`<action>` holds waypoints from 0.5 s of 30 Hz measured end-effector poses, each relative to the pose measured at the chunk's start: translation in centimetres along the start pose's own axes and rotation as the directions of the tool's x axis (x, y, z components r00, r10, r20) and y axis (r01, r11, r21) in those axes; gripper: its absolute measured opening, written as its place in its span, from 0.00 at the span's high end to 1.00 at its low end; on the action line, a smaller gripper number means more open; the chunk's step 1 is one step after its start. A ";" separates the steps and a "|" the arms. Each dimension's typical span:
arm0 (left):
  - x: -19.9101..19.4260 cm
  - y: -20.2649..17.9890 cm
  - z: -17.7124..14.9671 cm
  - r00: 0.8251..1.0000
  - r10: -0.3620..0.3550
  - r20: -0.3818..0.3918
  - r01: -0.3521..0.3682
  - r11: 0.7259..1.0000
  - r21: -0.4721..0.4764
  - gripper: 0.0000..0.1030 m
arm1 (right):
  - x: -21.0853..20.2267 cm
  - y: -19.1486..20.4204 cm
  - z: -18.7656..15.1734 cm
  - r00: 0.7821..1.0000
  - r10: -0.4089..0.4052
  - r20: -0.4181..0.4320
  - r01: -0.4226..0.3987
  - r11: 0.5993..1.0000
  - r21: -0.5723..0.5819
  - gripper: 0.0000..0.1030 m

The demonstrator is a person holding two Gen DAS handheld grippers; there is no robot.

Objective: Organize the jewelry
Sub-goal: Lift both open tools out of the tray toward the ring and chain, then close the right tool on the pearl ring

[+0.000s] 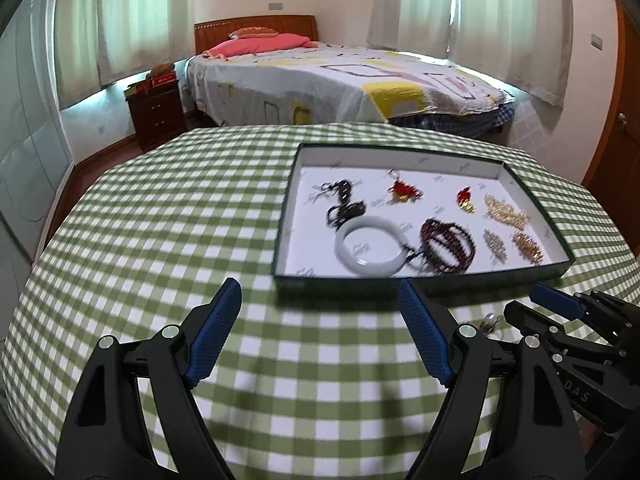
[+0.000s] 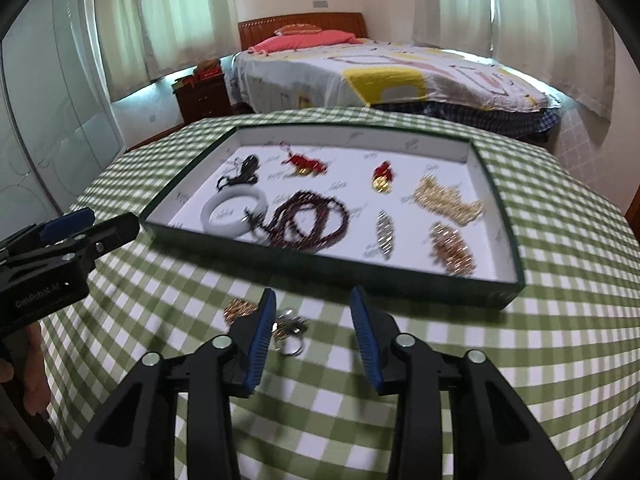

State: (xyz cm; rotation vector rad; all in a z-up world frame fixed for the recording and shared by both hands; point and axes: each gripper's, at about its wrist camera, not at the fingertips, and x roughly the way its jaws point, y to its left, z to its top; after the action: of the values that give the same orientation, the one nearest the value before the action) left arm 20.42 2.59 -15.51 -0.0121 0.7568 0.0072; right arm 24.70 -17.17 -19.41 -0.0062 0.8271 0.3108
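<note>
Right wrist view: the right tool point(image 2: 312, 328) points down at the bench point(image 2: 560, 360), with a small cluster of silvery rings point(image 2: 290, 334) lying loose on the checked cloth.
Key relation: the rings lie between the two blue pads but off centre, close against the left pad point(image 2: 262, 344); the right pad point(image 2: 366, 340) stands clear of them. Whether the left pad touches them cannot be told through the blur.
Right tool state: jaws partly apart, nothing clamped; both pads show free faces.
Second loose piece: a coppery chain heap point(image 2: 239, 309) lies just outside the left pad, on the cloth, near the rings but apart from them.
Tray: the shallow green-walled tray point(image 2: 400, 280) sits directly beyond the tool tips, its near wall between the rings and the sorted pieces; a white bangle point(image 2: 212, 216), dark beads point(image 2: 312, 216) and gold chain point(image 2: 448, 200) already lie inside.
Left wrist view: the left tool point(image 1: 320, 332) hovers over bare cloth, jaws wide apart and empty; the rings point(image 1: 490, 322) show only as a glint to its right, beside the right tool point(image 1: 560, 312).
Nearer hand: the right, judged by the rings lying within its jaws.
Likely next need: a small shift leftward to centre the rings before closing, then a lift over the near wall.
</note>
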 end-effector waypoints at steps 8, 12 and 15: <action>0.4 1.5 -1.1 0.999 0.018 -0.033 -0.019 0.999 -0.028 0.24 | 1.4 0.9 -0.6 0.999 0.027 -0.040 -0.028 0.999 -0.016 0.76; 0.5 1.3 -1.2 0.999 0.015 -0.035 -0.015 1.000 -0.022 0.24 | 1.7 0.9 -0.7 0.998 0.031 -0.051 -0.032 0.999 -0.015 0.77; 0.6 1.0 -1.3 0.999 0.010 -0.039 -0.011 1.000 -0.020 0.24 | 1.8 0.7 -0.7 0.998 0.033 -0.057 -0.033 0.999 -0.011 0.77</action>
State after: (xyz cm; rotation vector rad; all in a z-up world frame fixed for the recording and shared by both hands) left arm 19.97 3.57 -16.88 -0.0276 0.7961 0.0250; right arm 25.10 -16.11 -21.11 -0.0129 0.8819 0.3482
